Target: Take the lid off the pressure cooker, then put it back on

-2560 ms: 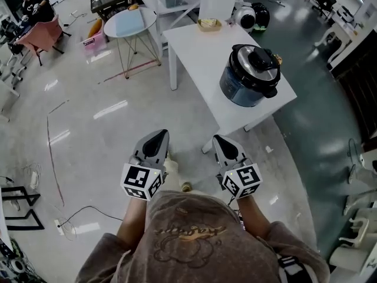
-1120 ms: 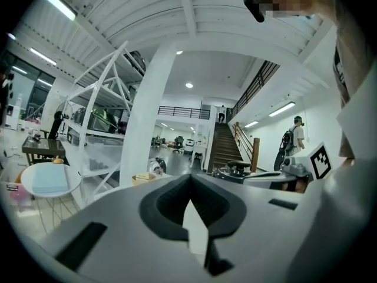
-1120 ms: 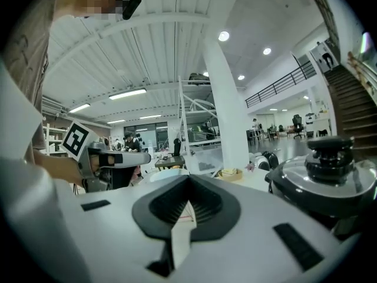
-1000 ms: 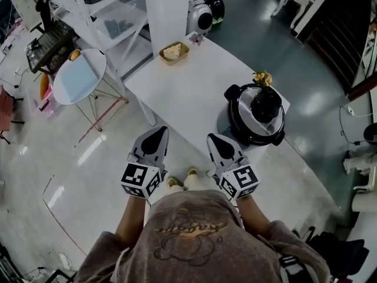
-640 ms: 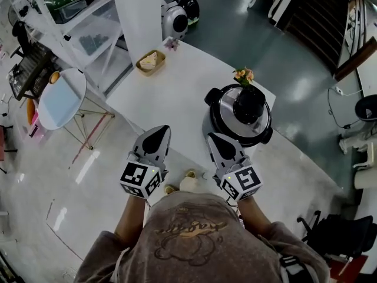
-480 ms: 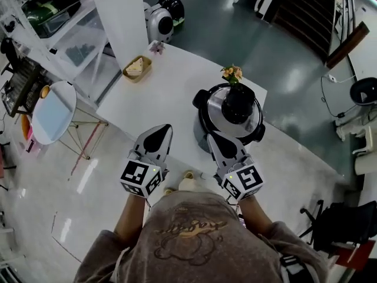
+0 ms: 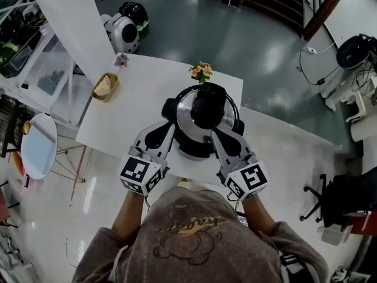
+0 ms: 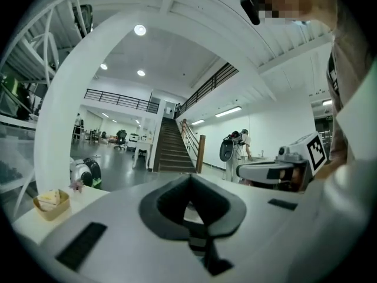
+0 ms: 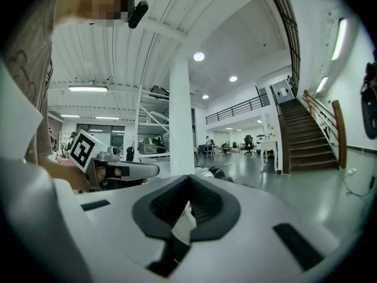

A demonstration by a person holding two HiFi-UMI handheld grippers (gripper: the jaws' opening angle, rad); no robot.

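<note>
In the head view the pressure cooker [image 7: 200, 122] stands on the white table [image 7: 135, 111], close to its near edge. Its shiny lid [image 7: 184, 108] is on, with a black knob [image 7: 207, 104] on top. My left gripper [image 7: 159, 133] is shut and empty at the cooker's left side. My right gripper [image 7: 222, 137] is shut and empty at its right side. Whether either touches the pot I cannot tell. Both gripper views look level across the hall over shut jaws, left [image 8: 189, 181] and right [image 9: 188, 184]; the cooker is hidden in them.
A small basket [image 7: 105, 86], a pink flower [image 7: 121, 59] and orange flowers [image 7: 201, 71] stand on the table behind the cooker. A white pillar [image 7: 65, 16] rises at the far left, with two round appliances [image 7: 123, 31] on the floor. A round side table [image 7: 36, 146] stands left.
The view has closed in on the table: the cooker, earlier ahead and to the right, now sits right between the two grippers. Both grippers stayed shut and empty.
</note>
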